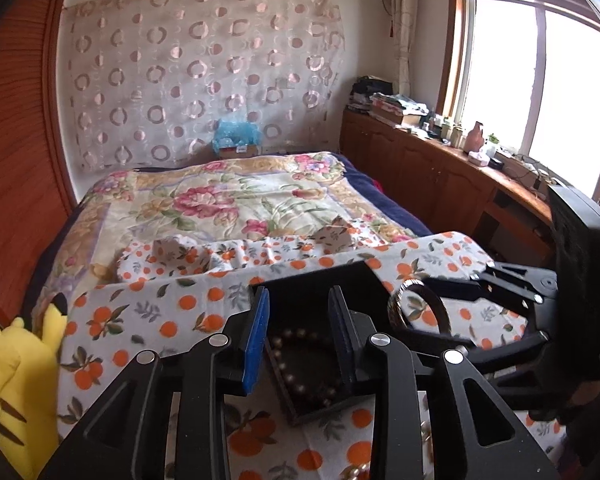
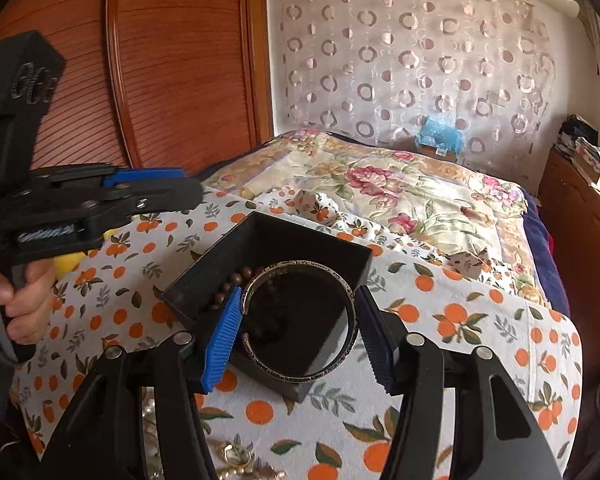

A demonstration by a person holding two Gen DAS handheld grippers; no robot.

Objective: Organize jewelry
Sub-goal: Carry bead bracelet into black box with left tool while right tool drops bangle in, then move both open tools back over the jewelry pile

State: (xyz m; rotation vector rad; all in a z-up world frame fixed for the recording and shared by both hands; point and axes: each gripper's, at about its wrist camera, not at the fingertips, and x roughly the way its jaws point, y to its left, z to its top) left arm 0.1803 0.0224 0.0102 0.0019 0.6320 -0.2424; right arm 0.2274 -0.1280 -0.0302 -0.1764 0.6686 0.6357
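The right tool [image 2: 300, 334] grips a silver bangle [image 2: 300, 320] between its pads, directly above the black box [image 2: 228, 248] on the orange-print bench [image 2: 460, 320]. The left tool [image 1: 298, 338] stands open over the box, holding nothing; brown beads [image 1: 296, 360] lie inside it.
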